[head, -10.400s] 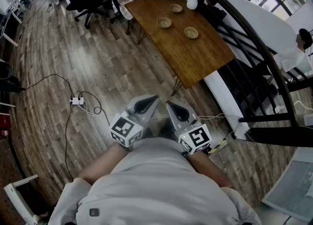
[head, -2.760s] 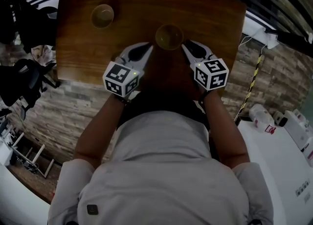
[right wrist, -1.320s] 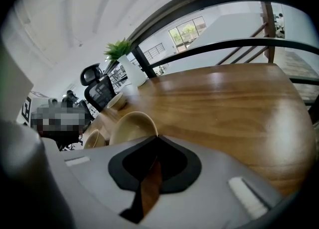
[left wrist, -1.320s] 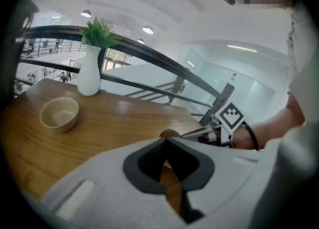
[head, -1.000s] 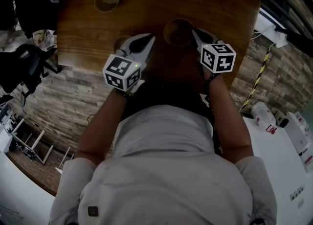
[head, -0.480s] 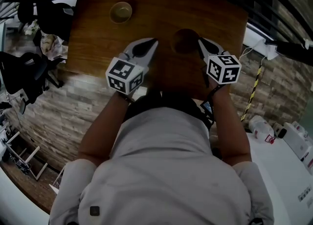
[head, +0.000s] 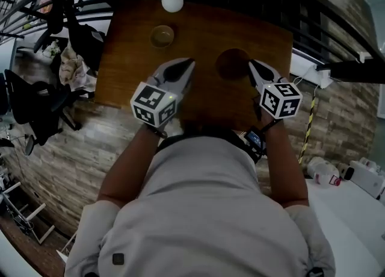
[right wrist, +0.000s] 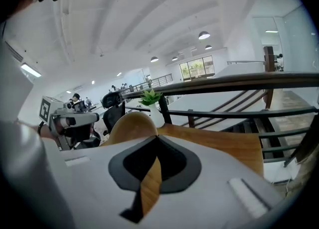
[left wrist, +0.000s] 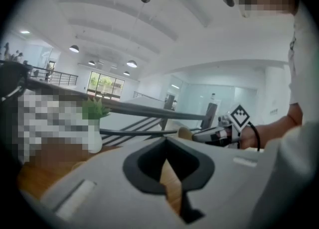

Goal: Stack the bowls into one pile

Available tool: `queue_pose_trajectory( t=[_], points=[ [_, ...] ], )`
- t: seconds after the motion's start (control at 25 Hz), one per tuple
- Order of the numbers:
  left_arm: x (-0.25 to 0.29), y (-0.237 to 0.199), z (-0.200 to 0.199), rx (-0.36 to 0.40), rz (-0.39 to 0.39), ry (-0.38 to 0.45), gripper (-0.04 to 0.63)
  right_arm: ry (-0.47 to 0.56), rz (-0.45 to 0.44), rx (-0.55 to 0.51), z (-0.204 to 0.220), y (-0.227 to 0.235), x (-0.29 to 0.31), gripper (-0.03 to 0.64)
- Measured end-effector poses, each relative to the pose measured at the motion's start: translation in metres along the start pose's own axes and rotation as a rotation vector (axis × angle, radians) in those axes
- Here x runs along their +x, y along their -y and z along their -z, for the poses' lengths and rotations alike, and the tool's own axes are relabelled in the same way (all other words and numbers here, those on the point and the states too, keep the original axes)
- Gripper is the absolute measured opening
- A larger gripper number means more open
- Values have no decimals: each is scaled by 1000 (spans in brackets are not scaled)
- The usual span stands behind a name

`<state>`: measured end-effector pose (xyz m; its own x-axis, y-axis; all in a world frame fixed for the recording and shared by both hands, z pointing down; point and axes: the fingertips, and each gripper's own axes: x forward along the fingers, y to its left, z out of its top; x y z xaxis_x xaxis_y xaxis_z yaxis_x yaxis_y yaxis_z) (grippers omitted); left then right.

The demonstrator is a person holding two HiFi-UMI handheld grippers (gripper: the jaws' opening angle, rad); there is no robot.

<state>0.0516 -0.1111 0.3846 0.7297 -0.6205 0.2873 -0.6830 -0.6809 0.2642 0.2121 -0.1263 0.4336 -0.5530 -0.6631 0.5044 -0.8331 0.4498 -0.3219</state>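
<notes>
My right gripper (head: pixel 251 65) (right wrist: pixel 157 141) is shut on the rim of a tan wooden bowl (head: pixel 233 64) (right wrist: pixel 128 123), held in the air above the brown table (head: pixel 198 29). The bowl bulges to the left of the jaws. My left gripper (head: pixel 187 62) (left wrist: pixel 166 143) is also raised and shut. It pinches a tan strip, coloured like the bowls, which reads as a second bowl's rim (left wrist: pixel 169 178). The rest of that bowl is hidden under the gripper. Another bowl (head: pixel 162 36) stands alone near the table's far edge. The left gripper view catches the right gripper (left wrist: pixel 209 134).
A white vase (head: pixel 172 0) with a green plant stands at the table's far edge, beside a dark railing (head: pixel 313 23). Office chairs (head: pixel 42 101) stand left of the table. A white counter with bottles (head: pixel 337 173) is at the right.
Both grippers have risen off the table. The right one has carried its bowl up with it. The bowl seen beside the left gripper a second ago no longer shows.
</notes>
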Motion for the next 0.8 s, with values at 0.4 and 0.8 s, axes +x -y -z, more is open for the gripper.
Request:
queue_pose_trajectory(
  t=[0.4, 0.8],
  points=[
    [-60, 3, -21, 28, 16, 57, 5, 82, 25, -29, -22, -55, -31, 14],
    [-89, -1, -14, 22, -2, 58, 5, 85, 27, -66, -14, -77, -38, 14]
  ],
)
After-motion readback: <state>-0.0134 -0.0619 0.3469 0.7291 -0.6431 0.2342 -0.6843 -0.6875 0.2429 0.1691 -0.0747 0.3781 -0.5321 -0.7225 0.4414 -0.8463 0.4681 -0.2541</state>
